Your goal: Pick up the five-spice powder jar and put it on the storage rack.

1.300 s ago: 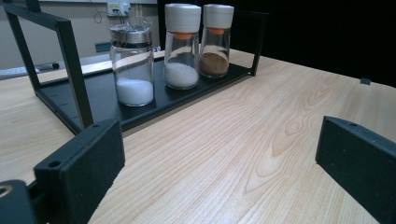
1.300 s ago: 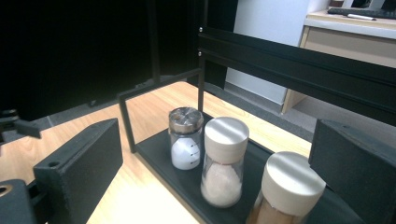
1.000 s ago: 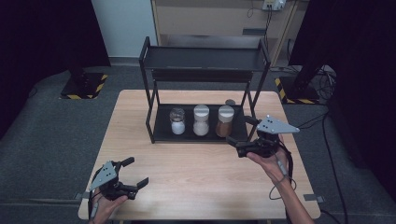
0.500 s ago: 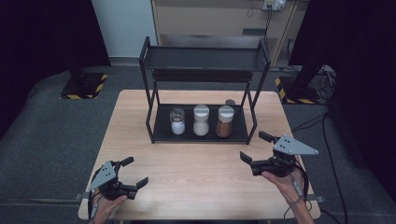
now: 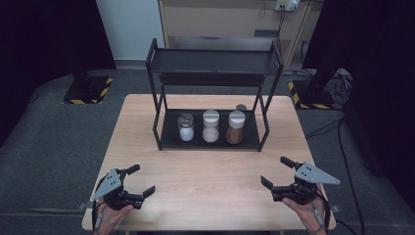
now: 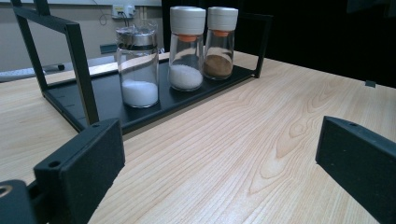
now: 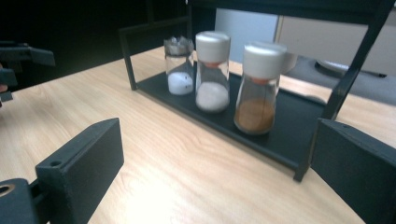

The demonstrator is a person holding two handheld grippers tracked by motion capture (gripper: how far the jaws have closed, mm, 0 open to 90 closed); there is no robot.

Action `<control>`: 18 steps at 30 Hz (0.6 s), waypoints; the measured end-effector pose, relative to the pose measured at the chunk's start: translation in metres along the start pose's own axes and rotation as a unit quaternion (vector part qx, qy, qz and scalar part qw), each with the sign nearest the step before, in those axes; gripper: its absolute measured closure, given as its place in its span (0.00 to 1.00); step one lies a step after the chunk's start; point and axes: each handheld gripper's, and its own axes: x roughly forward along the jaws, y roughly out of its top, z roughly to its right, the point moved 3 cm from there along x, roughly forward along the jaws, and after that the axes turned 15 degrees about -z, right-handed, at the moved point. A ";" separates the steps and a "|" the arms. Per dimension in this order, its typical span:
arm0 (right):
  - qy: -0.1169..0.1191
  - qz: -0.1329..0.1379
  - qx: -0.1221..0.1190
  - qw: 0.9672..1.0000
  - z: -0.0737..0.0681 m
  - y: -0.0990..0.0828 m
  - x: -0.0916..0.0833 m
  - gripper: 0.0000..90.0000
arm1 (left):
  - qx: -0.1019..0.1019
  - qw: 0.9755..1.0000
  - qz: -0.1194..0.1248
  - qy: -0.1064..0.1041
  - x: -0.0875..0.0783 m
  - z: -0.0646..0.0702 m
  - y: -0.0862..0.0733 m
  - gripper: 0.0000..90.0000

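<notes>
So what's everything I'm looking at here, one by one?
table: one, light wood, centre of the room.
rack: one, black metal, two shelves, at the table's far side.
white-capped jars: two, clear glass, on the rack's lower shelf; the middle one holds white grains, the right one brown powder.
metal-topped shaker: one, clear glass with white grains, left on the same shelf.
small round thing: one, grey, behind the rack; can't tell what.
left hand-held gripper: one, black, jaws open, near left corner.
right hand-held gripper: one, black, jaws open, near right corner.

Right gripper [image 5: 281,172] pulled back from the rack [image 5: 211,139] to the table's [image 5: 210,196] near right edge, jaws apart, empty.
</notes>
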 end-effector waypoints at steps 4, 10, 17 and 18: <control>-0.002 -0.008 0.005 1.000 0.000 -0.009 0.000 0.04 | 0.000 1.000 0.000 0.001 0.000 0.000 0.000 0.00; 0.000 -0.018 0.012 1.000 0.000 -0.018 0.003 0.04 | -0.001 1.000 0.001 0.003 0.000 0.000 0.000 0.00; 0.003 -0.023 0.017 1.000 0.000 -0.025 0.008 0.04 | -0.001 1.000 0.003 0.003 0.000 0.000 0.000 0.00; 0.004 -0.023 0.018 1.000 0.001 -0.026 0.009 0.04 | -0.001 1.000 0.003 0.002 0.000 0.000 -0.001 0.00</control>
